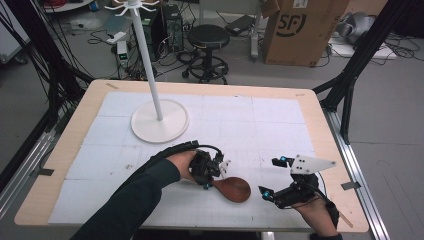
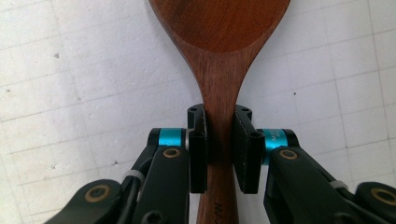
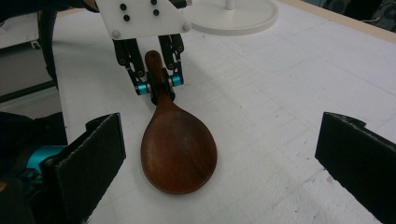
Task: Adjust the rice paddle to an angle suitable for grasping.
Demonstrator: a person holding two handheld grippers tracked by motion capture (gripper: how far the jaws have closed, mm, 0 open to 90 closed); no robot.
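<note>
wooden spoon (image 1: 233, 188) | dark brown, broad bowl | flat on white mat | handle clamped

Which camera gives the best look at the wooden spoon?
The right gripper view: the wooden spoon shows whole, bowl to handle. The left gripper view has its neck between the left claw. The high view shows it small.

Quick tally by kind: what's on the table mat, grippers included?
Wooden spoon: 1, handle clamped in the left gripper.
White stand: 1, round base on the mat.
Grippers: 2, left one plus the right gripper, jaws wide apart.
Total: 4
</note>
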